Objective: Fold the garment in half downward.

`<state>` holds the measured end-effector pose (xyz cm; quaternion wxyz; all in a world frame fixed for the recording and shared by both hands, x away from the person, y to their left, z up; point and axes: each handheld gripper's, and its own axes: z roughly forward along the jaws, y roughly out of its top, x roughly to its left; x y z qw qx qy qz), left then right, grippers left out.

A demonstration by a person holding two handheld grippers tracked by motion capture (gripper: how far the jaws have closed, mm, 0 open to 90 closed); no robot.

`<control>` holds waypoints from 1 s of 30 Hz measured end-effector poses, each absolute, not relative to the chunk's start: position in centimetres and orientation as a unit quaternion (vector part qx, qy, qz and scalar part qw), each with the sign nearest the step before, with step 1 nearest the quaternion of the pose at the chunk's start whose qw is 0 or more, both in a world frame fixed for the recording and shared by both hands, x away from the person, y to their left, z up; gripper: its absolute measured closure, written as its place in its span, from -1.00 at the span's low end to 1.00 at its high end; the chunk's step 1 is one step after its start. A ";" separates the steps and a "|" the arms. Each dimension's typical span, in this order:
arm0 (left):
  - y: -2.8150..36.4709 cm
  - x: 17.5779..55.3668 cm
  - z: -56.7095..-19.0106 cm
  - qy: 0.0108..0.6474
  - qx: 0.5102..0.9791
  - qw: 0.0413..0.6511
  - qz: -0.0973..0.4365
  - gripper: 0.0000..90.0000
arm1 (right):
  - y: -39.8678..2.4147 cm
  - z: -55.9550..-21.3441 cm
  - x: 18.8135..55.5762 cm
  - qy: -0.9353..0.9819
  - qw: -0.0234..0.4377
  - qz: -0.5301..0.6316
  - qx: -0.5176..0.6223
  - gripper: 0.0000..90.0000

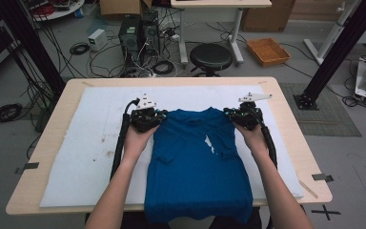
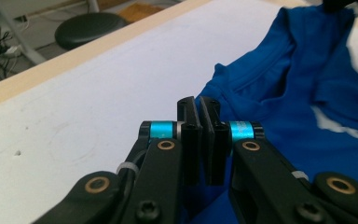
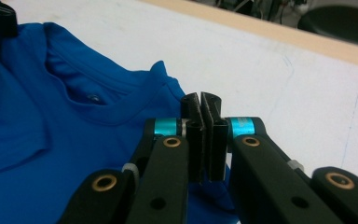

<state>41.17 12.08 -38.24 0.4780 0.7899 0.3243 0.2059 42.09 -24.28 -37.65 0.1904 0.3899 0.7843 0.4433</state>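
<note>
A blue T-shirt (image 1: 190,167) lies front up on a white mat (image 1: 90,143), sleeves folded inward, its hem hanging over the table's near edge. A small white mark (image 1: 211,143) shows on its chest. My left gripper (image 1: 161,116) is at the shirt's left shoulder beside the collar. In the left gripper view its jaws (image 2: 198,105) are shut, with blue fabric (image 2: 298,93) pinched low between them. My right gripper (image 1: 228,113) is at the right shoulder. Its jaws (image 3: 200,100) are likewise shut on the blue cloth (image 3: 51,154).
The wooden table (image 1: 288,124) carries the mat, with bare mat to the left and right of the shirt. On the floor beyond the far edge are a black stool (image 1: 211,56), computer towers (image 1: 138,33) with cables, and an orange tray (image 1: 268,51).
</note>
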 end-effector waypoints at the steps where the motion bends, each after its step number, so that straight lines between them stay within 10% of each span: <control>1: 12.1 40.5 -38.0 0.319 0.792 0.476 0.210 0.94 | -24.3 -37.7 42.1 0.784 0.190 0.443 0.390 0.98; 30: 12.1 23.4 -43.0 0.170 0.859 0.451 0.170 0.92 | -26.9 -42.5 22.8 0.833 0.197 0.416 0.305 0.93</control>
